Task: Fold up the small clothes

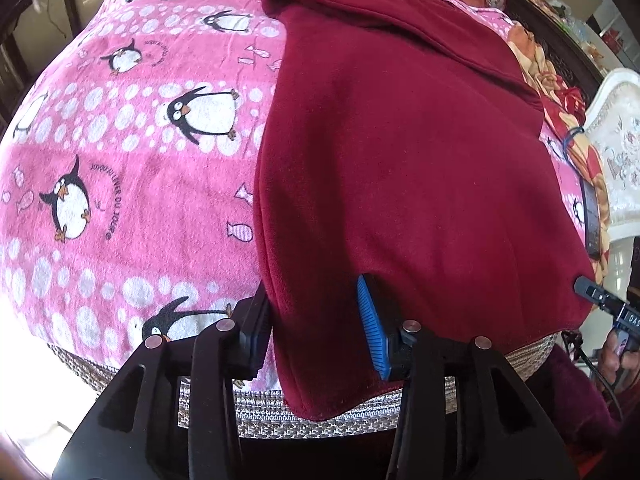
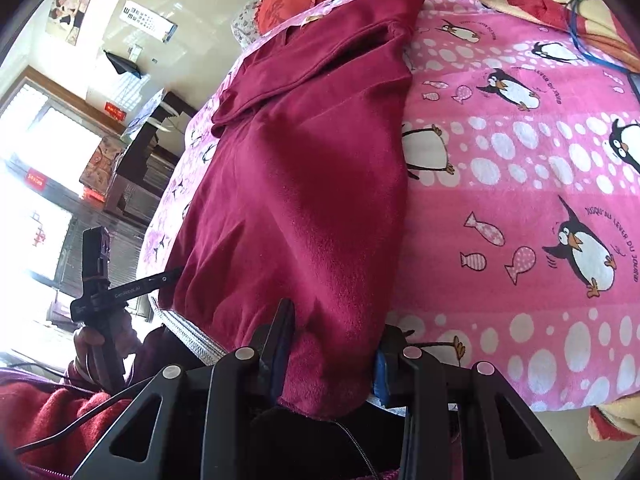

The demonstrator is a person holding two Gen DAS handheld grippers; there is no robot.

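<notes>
A dark red fleece garment [image 1: 400, 160] lies lengthwise on a pink penguin blanket [image 1: 120, 160], its sleeves folded in across the top. Its hem hangs over the near bed edge. My left gripper [image 1: 316, 320] straddles the hem's left corner with jaws apart, cloth between the black finger and the blue pad [image 1: 372, 328]. In the right wrist view the garment [image 2: 300, 160] fills the middle. My right gripper [image 2: 332, 352] has the hem's right corner bunched between its jaws, which stand apart around the cloth.
The woven mattress edge [image 1: 320, 416] shows under the blanket. A flowered quilt [image 1: 560, 112] and a phone [image 1: 592, 224] lie at the right. A red heart cushion [image 2: 296, 0] sits at the bed's head. A white cabinet [image 1: 620, 140] stands beside the bed.
</notes>
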